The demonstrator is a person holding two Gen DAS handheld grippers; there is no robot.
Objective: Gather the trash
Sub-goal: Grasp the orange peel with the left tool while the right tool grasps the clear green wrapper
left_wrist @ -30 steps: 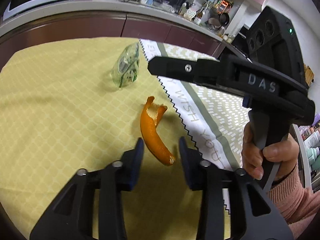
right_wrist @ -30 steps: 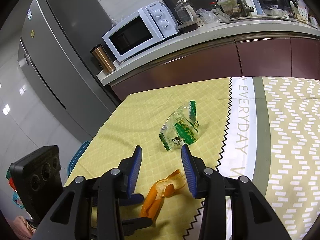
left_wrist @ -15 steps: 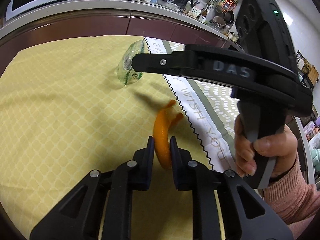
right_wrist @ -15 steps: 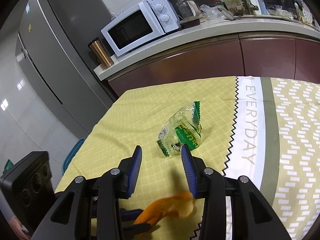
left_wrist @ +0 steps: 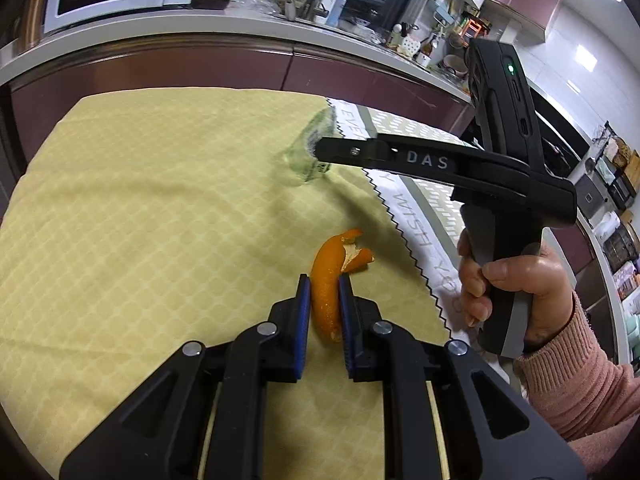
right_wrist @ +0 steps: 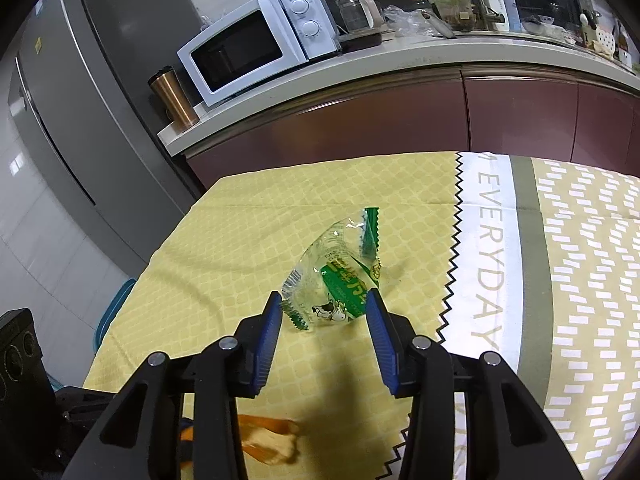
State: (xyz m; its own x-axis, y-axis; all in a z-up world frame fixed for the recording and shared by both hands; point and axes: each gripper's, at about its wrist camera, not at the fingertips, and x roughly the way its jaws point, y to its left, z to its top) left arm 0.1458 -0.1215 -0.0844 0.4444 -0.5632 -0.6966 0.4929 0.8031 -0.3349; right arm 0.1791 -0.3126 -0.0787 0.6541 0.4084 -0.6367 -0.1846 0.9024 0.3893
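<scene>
My left gripper (left_wrist: 323, 292) is shut on an orange peel (left_wrist: 329, 280) and holds it above the yellow tablecloth (left_wrist: 140, 220). The peel also shows blurred at the bottom of the right wrist view (right_wrist: 268, 438). A clear and green plastic wrapper (right_wrist: 338, 284) lies on the cloth. My right gripper (right_wrist: 324, 308) is open, with its tips on either side of the wrapper's near end. In the left wrist view the wrapper (left_wrist: 310, 152) is partly hidden behind the right gripper's finger (left_wrist: 400, 156).
A white and grey patterned cloth (right_wrist: 560, 264) covers the right side of the table. A kitchen counter with a microwave (right_wrist: 256, 44) and a copper tumbler (right_wrist: 174, 98) runs behind the table. A grey fridge (right_wrist: 60, 120) stands at left.
My left gripper closed on the orange peel and lifted it off the cloth. My right gripper moved forward to the wrapper and stayed open.
</scene>
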